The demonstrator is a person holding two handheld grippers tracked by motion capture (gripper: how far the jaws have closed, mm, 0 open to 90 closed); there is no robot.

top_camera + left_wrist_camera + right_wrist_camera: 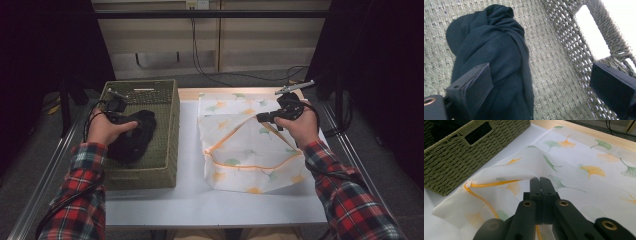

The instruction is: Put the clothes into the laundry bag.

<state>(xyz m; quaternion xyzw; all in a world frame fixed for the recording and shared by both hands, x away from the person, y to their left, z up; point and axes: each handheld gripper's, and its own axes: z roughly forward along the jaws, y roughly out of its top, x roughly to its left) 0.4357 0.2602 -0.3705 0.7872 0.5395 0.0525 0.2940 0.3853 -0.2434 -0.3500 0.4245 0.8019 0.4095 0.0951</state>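
Resting on: one white table, pale wood far edge, grey floor around
Basket: one, woven green-grey, rectangular, handle slots
Cloth: one, dark, soft, bunched inside basket
Bag: one, white mesh, ginkgo print, orange zipper, beside basket
Left gripper: jaws apart over cloth
Right gripper: jaws pinching bag's lifted edge

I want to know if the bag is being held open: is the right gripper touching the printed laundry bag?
Touching. In the right gripper view the right gripper has its jaws shut on a lifted fold of the laundry bag.
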